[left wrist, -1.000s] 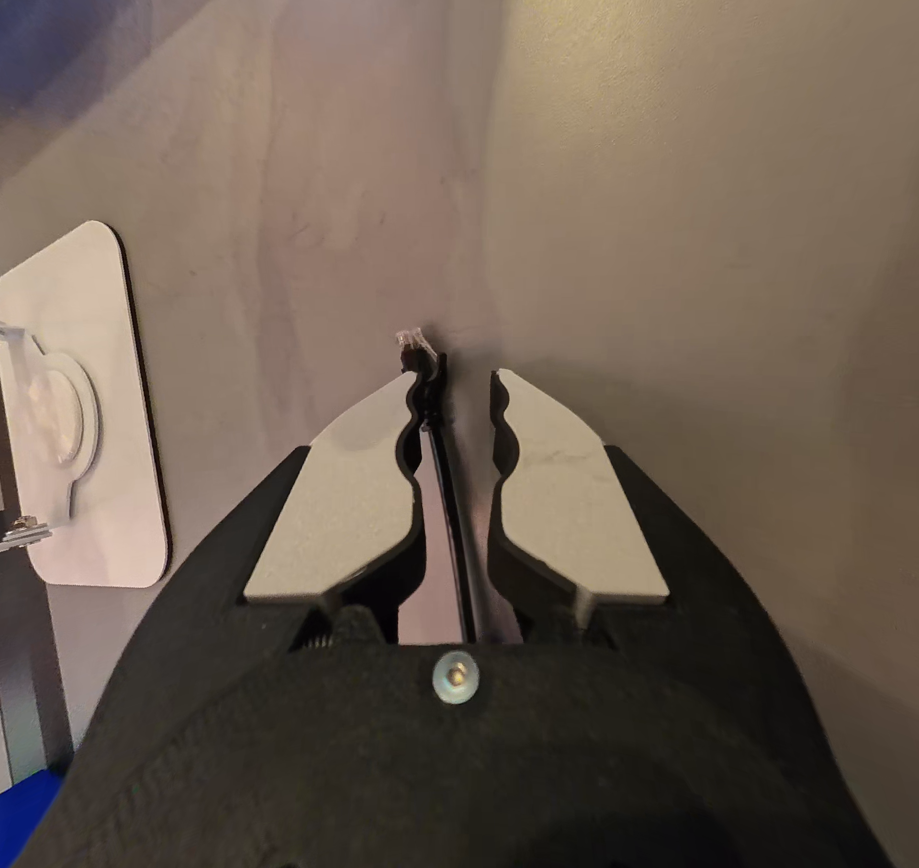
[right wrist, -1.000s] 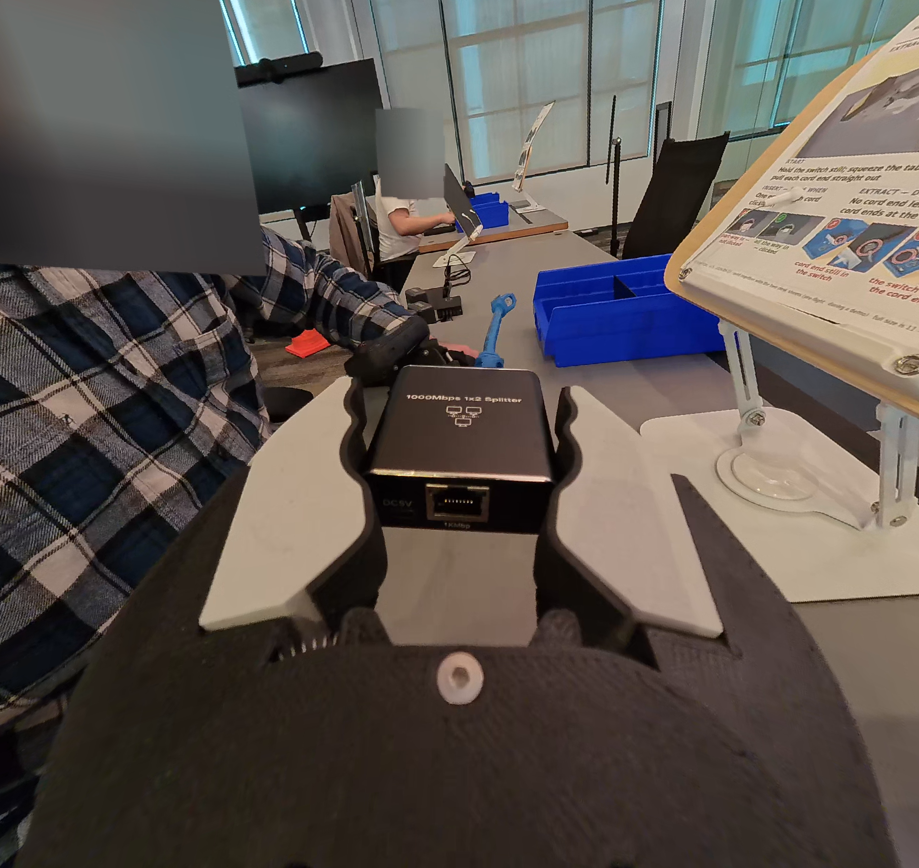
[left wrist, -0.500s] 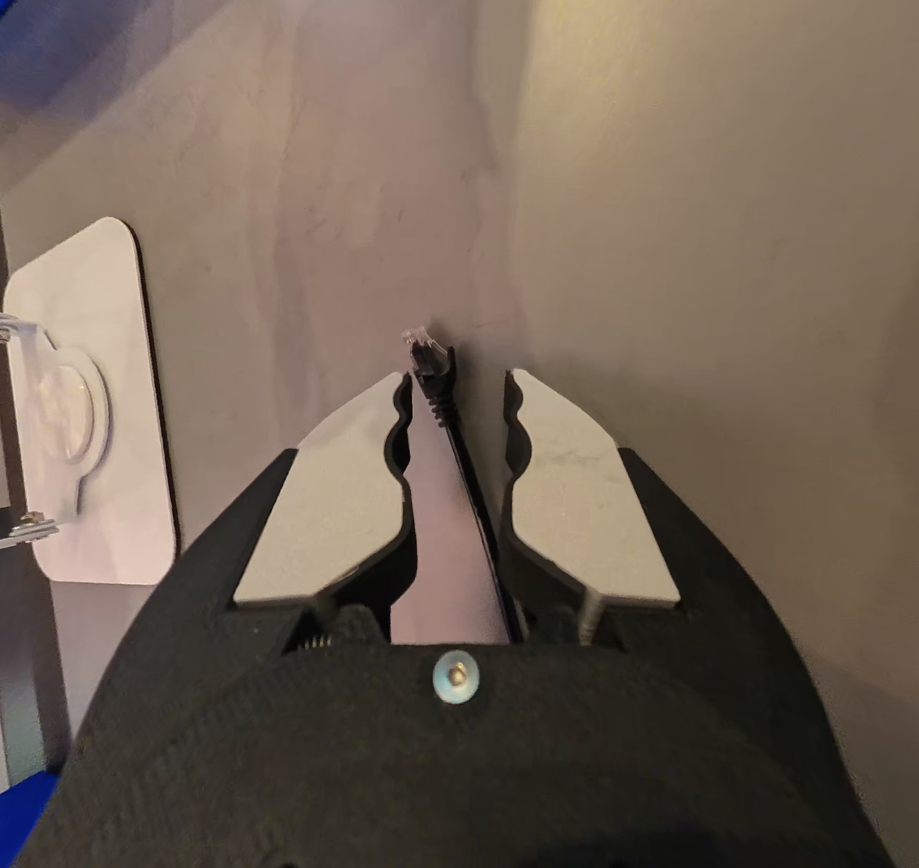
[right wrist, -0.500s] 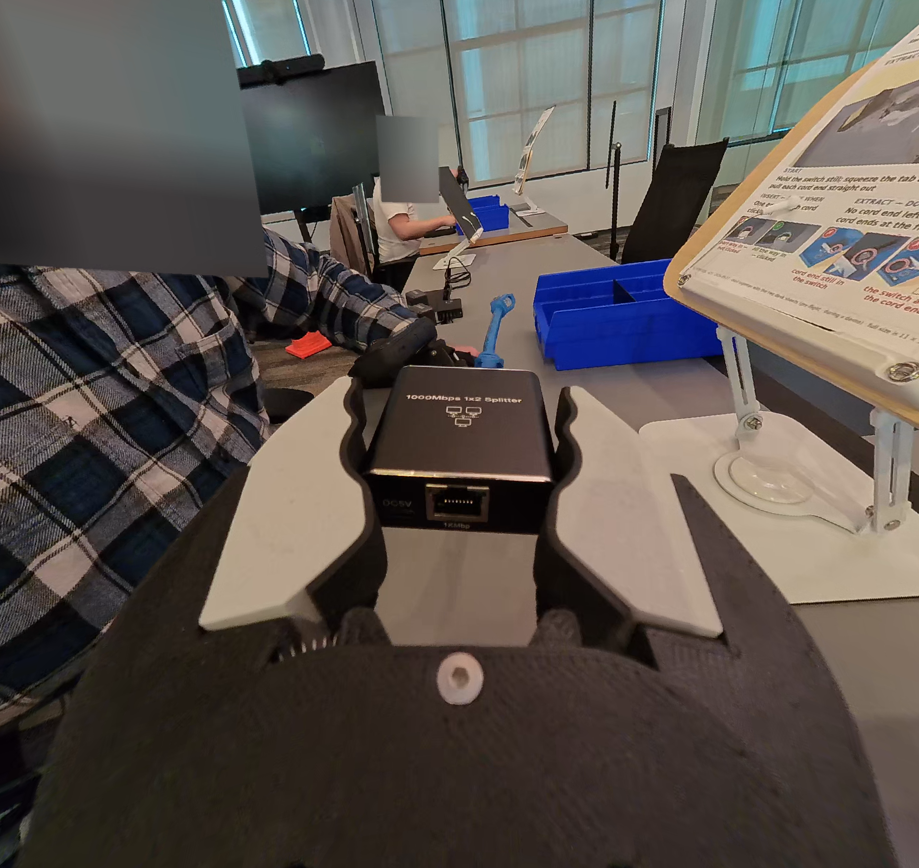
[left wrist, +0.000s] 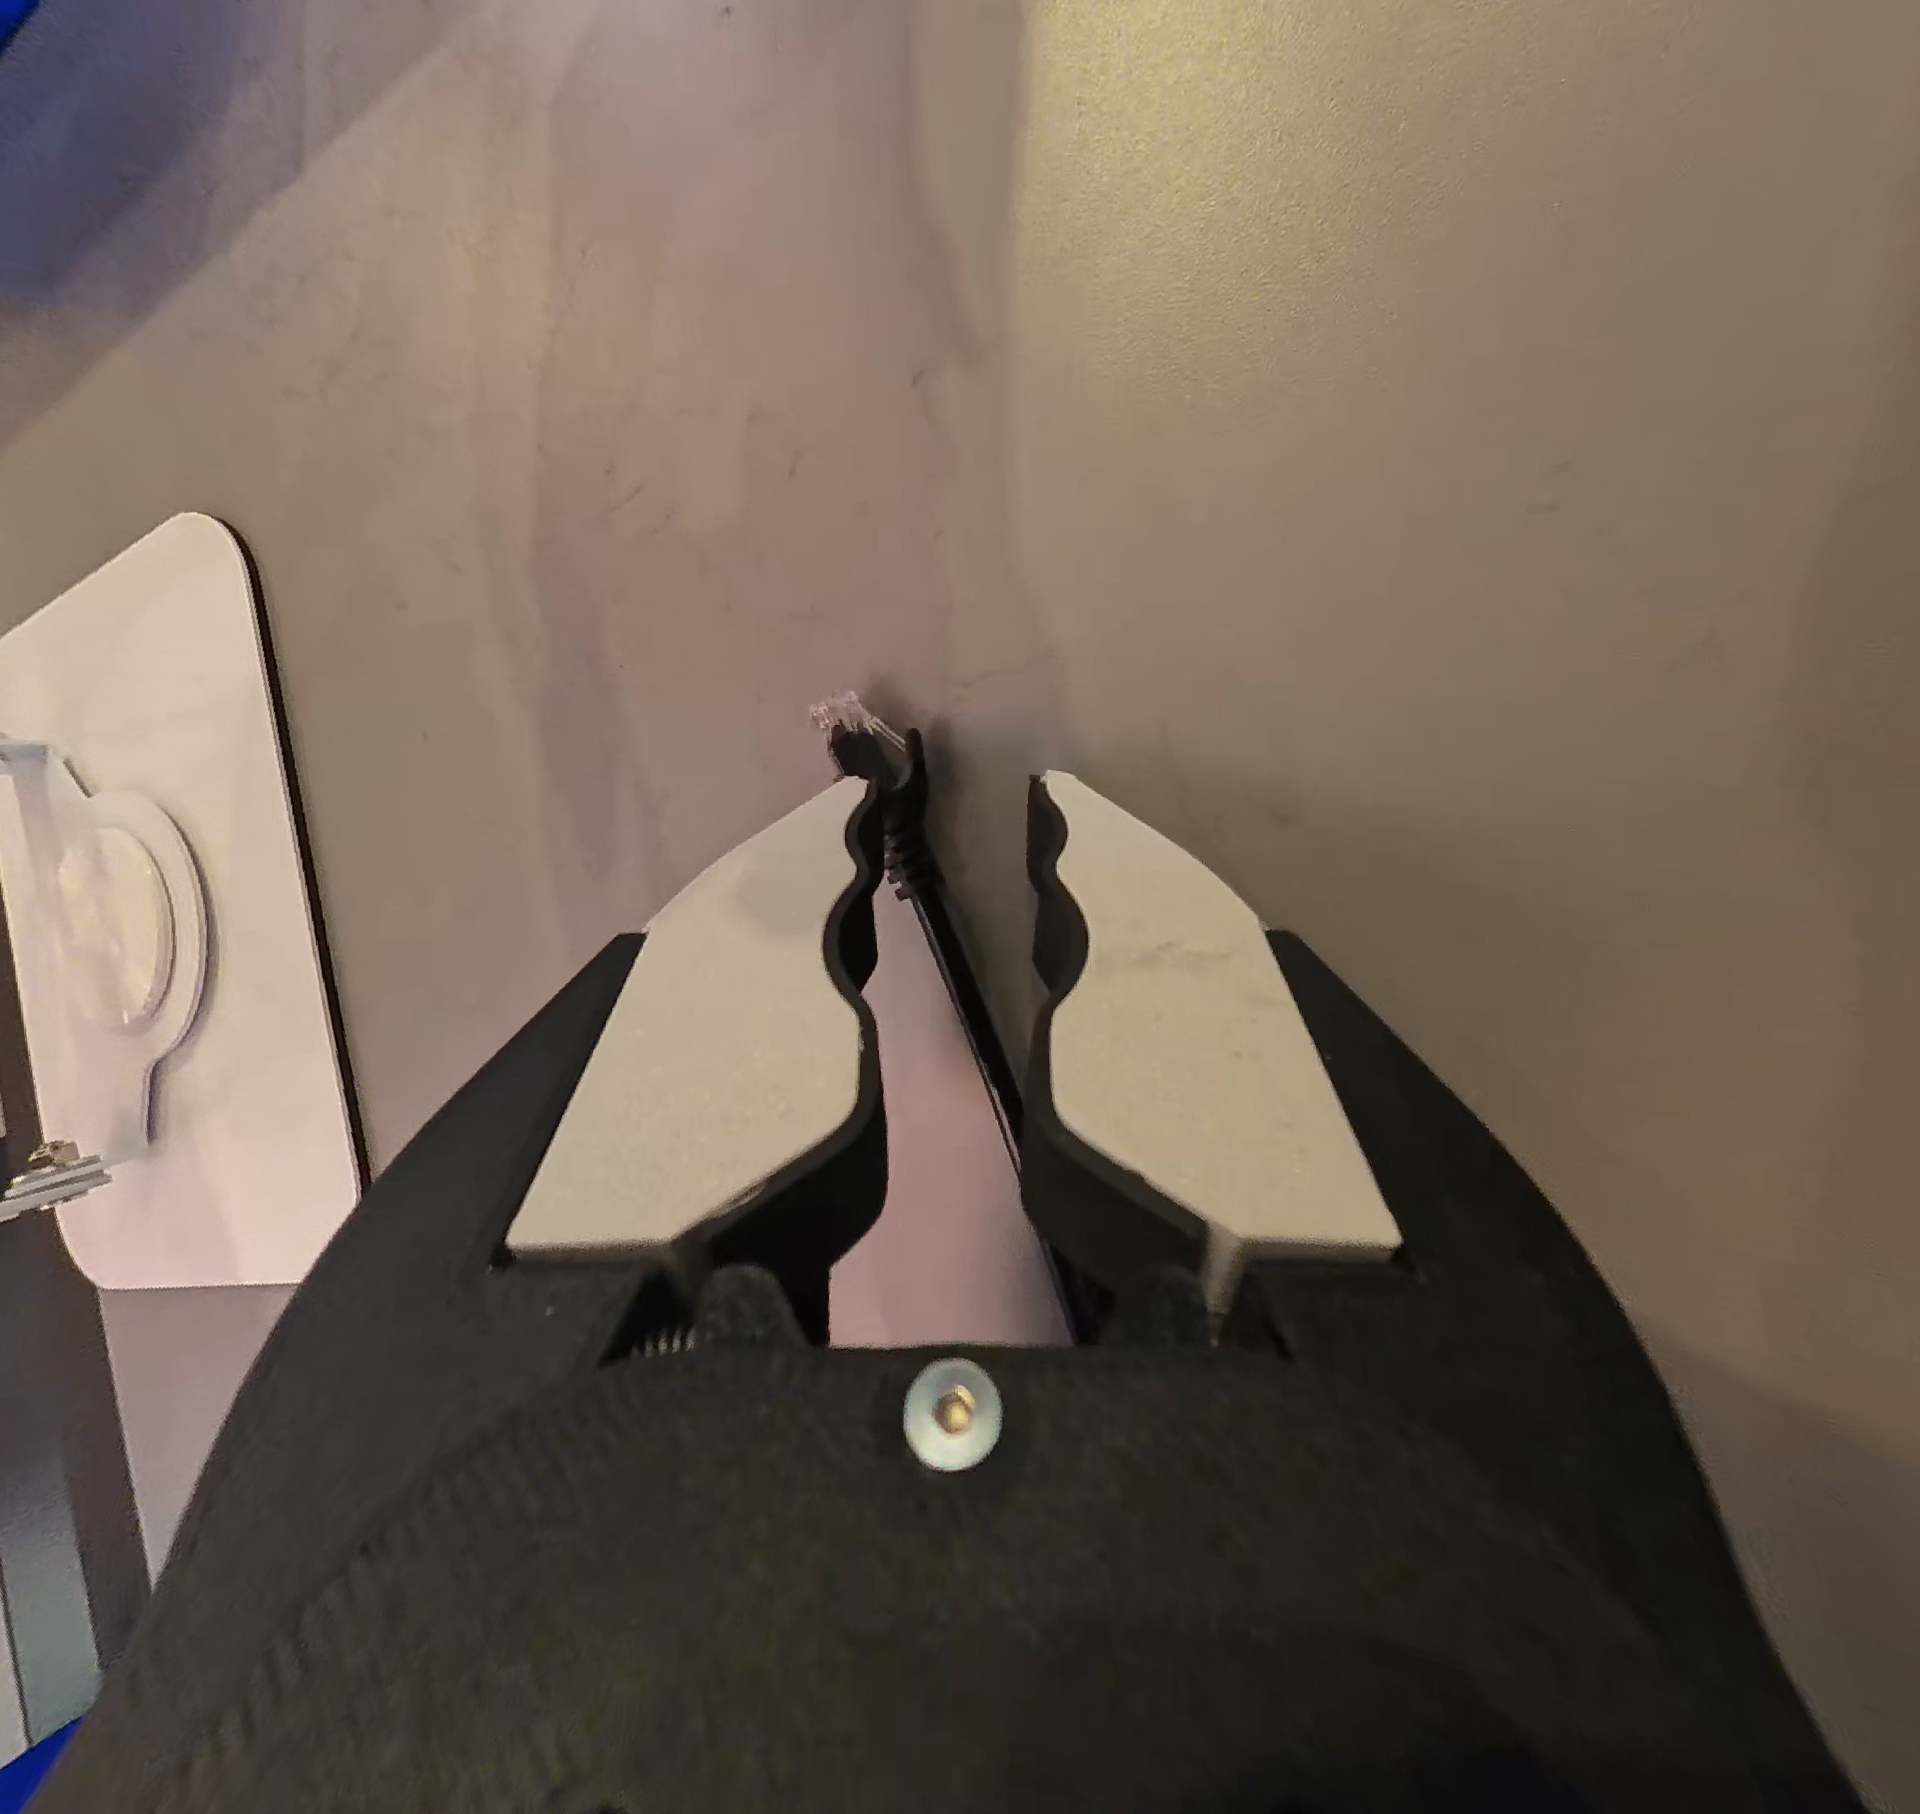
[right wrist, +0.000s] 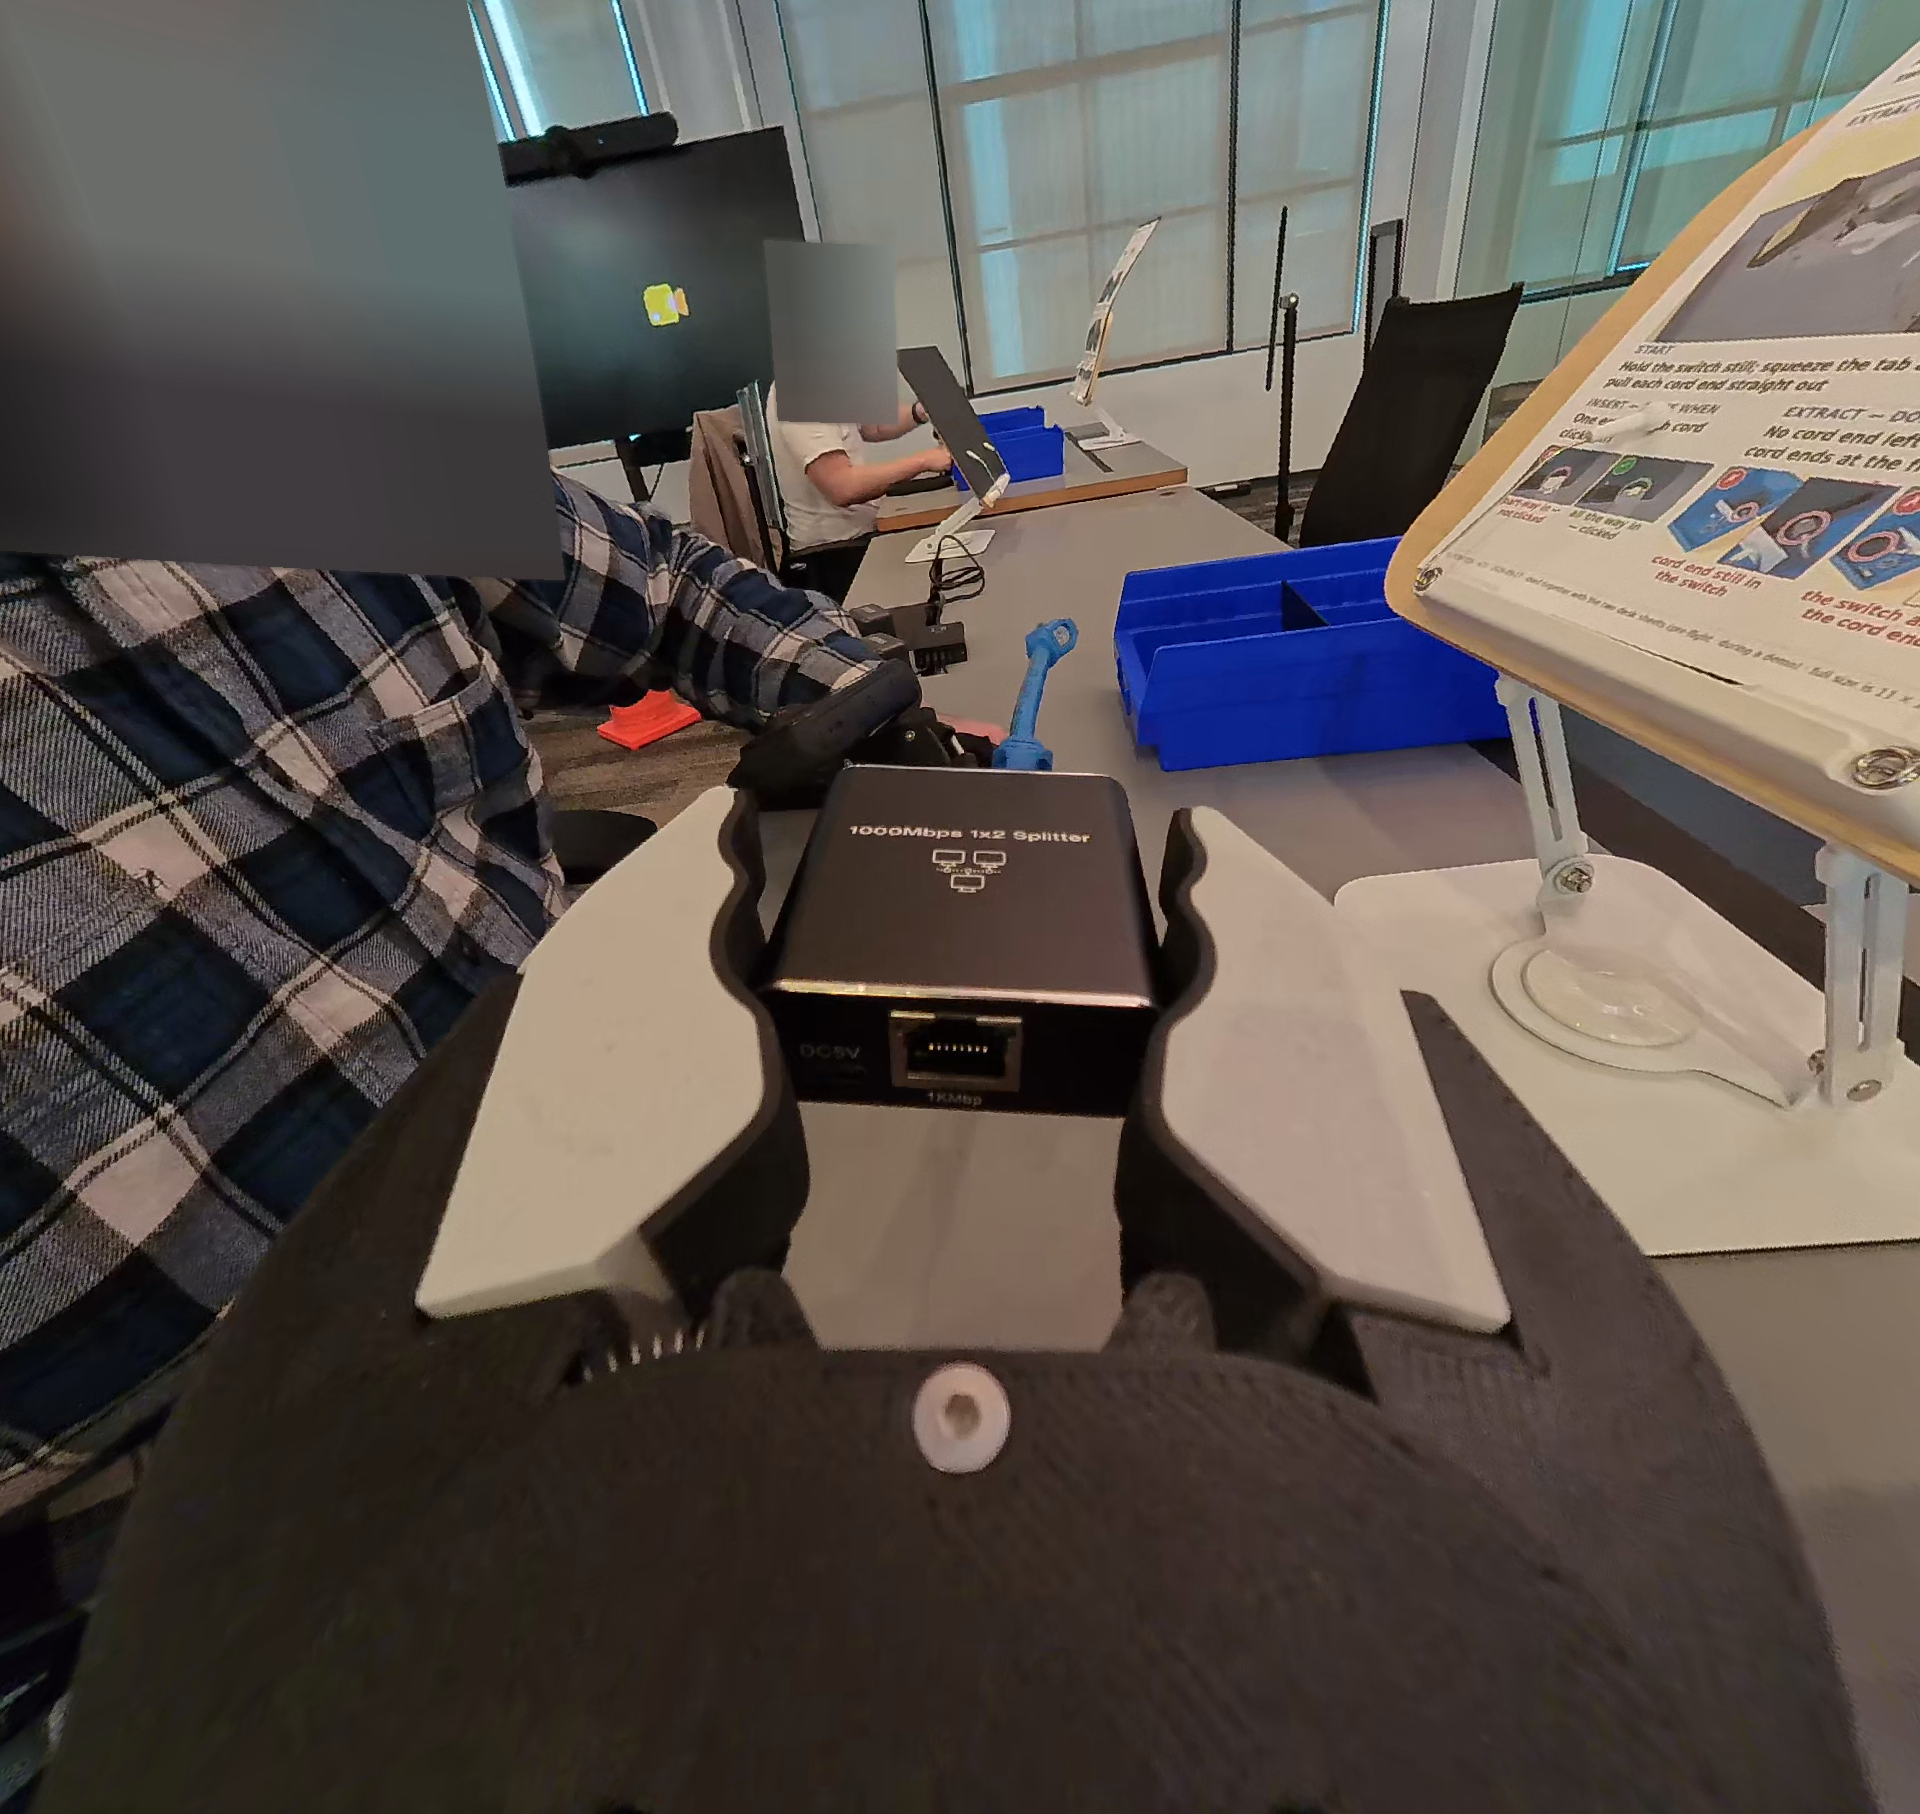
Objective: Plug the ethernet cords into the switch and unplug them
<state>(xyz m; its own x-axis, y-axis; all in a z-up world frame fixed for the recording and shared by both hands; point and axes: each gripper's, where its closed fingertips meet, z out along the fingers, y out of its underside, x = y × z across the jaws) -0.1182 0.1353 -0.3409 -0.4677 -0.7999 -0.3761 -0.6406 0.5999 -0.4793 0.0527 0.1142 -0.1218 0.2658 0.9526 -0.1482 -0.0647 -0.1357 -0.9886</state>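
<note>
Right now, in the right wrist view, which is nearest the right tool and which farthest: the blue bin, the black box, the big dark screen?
1. Black box: between the right tool's fingers.
2. Blue bin: behind, to the right, on the table.
3. Dark screen: far back, left.

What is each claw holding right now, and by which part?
The right claw grips the black switch by its two long sides. The left claw holds nothing: the black ethernet cord lies against one finger, clear of the other.
</note>
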